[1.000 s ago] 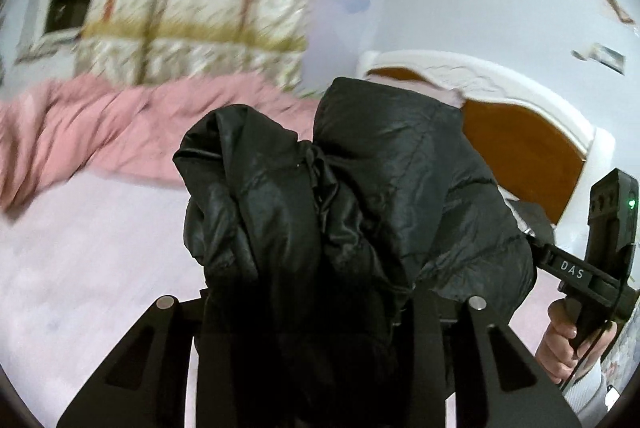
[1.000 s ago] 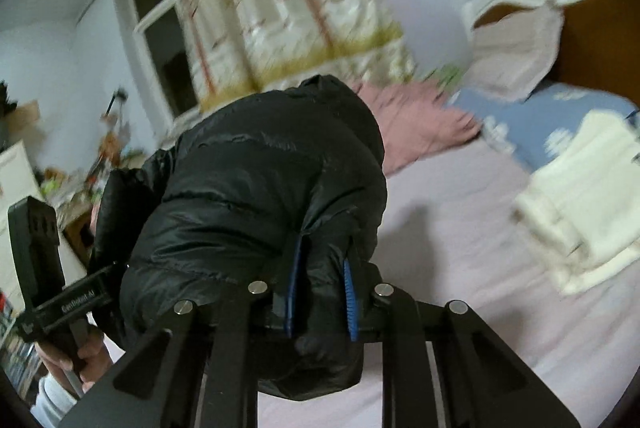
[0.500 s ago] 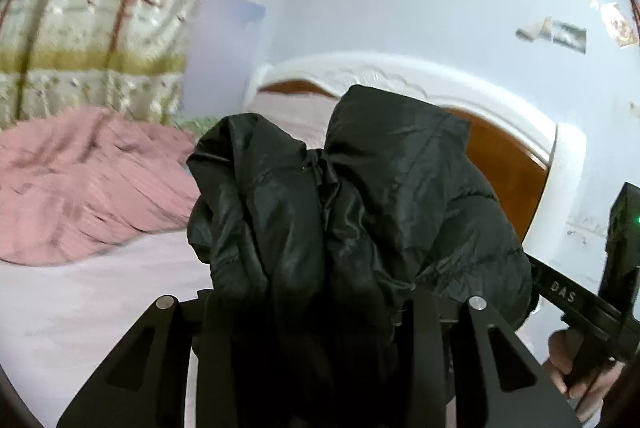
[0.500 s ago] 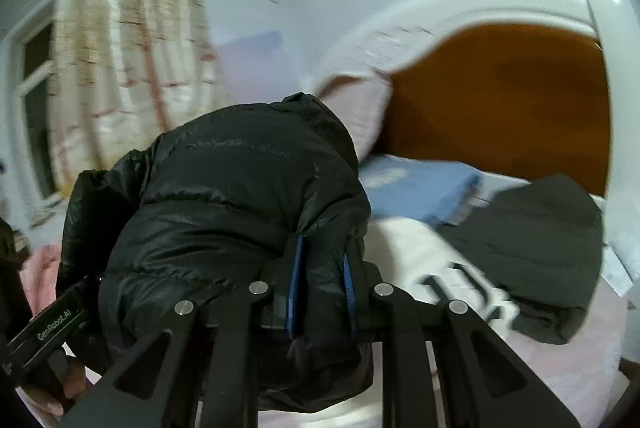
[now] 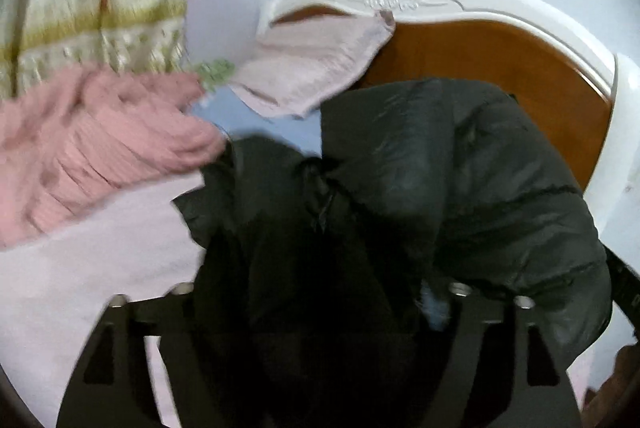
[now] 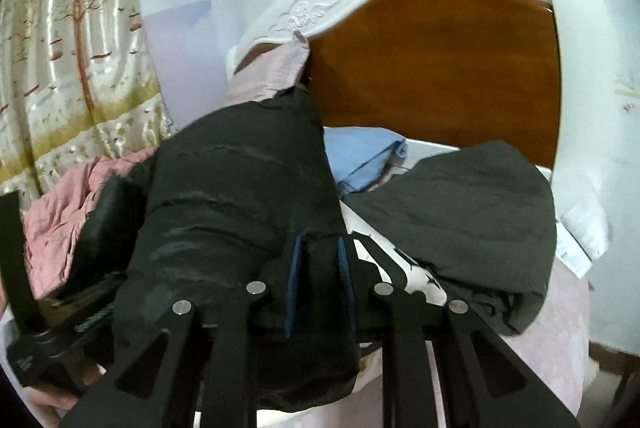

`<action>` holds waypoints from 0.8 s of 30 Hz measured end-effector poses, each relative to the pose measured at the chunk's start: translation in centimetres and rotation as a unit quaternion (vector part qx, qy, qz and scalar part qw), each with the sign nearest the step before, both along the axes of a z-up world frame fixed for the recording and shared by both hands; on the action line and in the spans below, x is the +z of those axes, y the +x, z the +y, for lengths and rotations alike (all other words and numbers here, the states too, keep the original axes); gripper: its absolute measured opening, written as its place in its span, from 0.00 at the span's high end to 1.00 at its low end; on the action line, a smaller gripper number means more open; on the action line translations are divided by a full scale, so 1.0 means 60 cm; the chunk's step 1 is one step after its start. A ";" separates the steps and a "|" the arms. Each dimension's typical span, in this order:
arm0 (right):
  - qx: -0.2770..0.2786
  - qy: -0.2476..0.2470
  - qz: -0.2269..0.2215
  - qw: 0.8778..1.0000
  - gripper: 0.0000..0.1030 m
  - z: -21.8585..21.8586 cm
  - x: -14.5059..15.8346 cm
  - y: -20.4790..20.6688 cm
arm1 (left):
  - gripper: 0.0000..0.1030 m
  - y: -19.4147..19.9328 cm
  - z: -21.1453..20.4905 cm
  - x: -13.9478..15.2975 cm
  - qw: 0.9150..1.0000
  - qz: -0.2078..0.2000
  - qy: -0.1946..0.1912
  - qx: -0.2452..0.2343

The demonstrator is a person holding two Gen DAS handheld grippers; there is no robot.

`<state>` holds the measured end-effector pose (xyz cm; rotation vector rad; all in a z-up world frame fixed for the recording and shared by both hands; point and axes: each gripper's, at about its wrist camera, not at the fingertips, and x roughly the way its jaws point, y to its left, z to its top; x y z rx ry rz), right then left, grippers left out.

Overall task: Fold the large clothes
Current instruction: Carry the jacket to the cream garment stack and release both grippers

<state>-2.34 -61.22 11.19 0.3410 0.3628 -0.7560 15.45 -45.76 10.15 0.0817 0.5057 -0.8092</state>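
A black puffer jacket [image 5: 440, 168] hangs bunched in front of both cameras, low over the pale pink bed sheet [image 5: 100, 268]. My left gripper [image 5: 320, 292] has its jaws opening wide. The jacket's dark folds still lie between them, and one blue pad [image 5: 434, 308] shows bare. In the right wrist view my right gripper [image 6: 318, 260] is shut on a fold of the jacket [image 6: 232, 188], its blue pads [image 6: 294, 268] pressing the cloth. The other hand-held gripper's handle [image 6: 24, 268] shows at the left edge.
A white and brown headboard [image 6: 440, 68] stands close ahead. A dark grey folded garment [image 6: 460, 208] tops a pile on a white patterned cloth [image 6: 384, 260]. A blue pillow [image 6: 360, 156], pale pink pillow [image 5: 312, 68], rumpled pink quilt [image 5: 100, 148] and curtain [image 5: 80, 8] lie left.
Both views have swung right toward the headboard and sunk a little with the jacket. The left jaws have spread apart around the jacket. The right grip is unchanged.
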 end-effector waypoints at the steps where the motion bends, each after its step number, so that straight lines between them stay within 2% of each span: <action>1: -0.001 0.004 -0.002 1.000 0.76 0.002 0.003 -0.006 | 0.14 -0.008 0.016 0.011 1.000 -0.018 -0.002 0.007; 2: -0.002 0.005 -0.002 1.000 0.64 0.006 0.009 -0.013 | 0.05 -0.018 0.032 0.019 0.999 -0.029 -0.005 0.015; 3: -0.006 0.001 0.004 1.000 0.55 0.011 0.015 -0.018 | 0.01 -0.023 0.047 0.029 0.999 -0.037 -0.010 0.022; 4: -0.015 -0.012 0.009 1.000 0.39 0.017 0.020 -0.024 | 0.00 -0.030 0.068 0.042 0.998 -0.050 -0.018 0.035; 5: -0.022 -0.028 0.010 0.999 0.34 0.022 0.026 -0.032 | 0.00 -0.038 0.085 0.053 0.997 -0.064 -0.024 0.047; 7: -0.022 -0.038 0.006 0.999 0.33 0.034 0.037 -0.045 | 0.00 -0.047 0.114 0.075 0.994 -0.089 -0.033 0.057; 9: -0.011 -0.033 -0.005 0.999 0.27 0.046 0.045 -0.059 | 0.00 -0.057 0.142 0.096 0.992 -0.107 -0.038 0.056; 11: 0.004 -0.042 -0.017 0.999 0.15 0.075 0.052 -0.072 | 0.00 -0.069 0.170 0.110 0.990 -0.120 -0.047 0.059; 15: 0.030 -0.073 -0.015 0.997 0.11 0.146 0.061 -0.084 | 0.00 -0.110 0.236 0.119 0.989 -0.126 -0.062 0.050; 18: 0.037 -0.102 -0.008 0.994 0.00 0.209 0.051 -0.098 | 0.00 -0.141 0.284 0.105 0.990 -0.126 -0.066 0.022; 20: 0.037 -0.114 -0.006 0.993 0.00 0.246 0.036 -0.108 | 0.00 -0.162 0.321 0.086 0.988 -0.135 -0.064 0.031; 24: 0.063 -0.104 -0.007 0.993 0.00 0.312 0.001 -0.120 | 0.00 -0.190 0.381 0.040 0.988 -0.129 -0.063 0.061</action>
